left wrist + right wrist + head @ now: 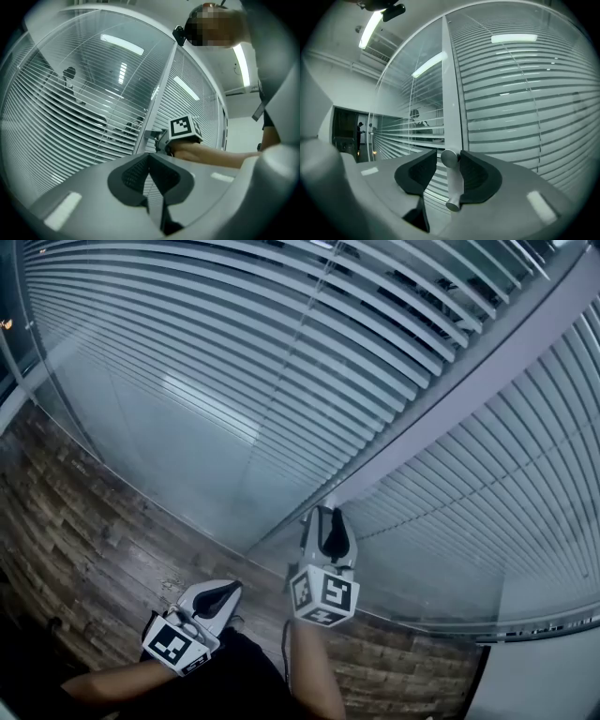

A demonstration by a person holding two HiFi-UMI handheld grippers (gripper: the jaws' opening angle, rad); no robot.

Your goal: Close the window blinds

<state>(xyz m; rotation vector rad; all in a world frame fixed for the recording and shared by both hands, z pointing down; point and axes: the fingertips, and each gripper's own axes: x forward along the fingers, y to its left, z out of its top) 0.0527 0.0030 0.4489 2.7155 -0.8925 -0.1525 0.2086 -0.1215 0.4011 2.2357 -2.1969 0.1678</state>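
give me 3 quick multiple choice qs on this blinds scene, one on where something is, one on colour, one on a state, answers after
1. Where is the metal knob?
A. on the floor
B. between the jaws of the right gripper
C. hanging from the ceiling

2. What colour is the knob?
A. red
B. silver-grey
C. yellow

3. How do the jaws of the left gripper stand?
A. together, nothing between them
B. wide apart
C. closed on a cord

Answers: B, the right gripper view shows it between the pads, against one pad only; B, it has a plain metal sheen; A, the left gripper view shows the tips meeting, empty.
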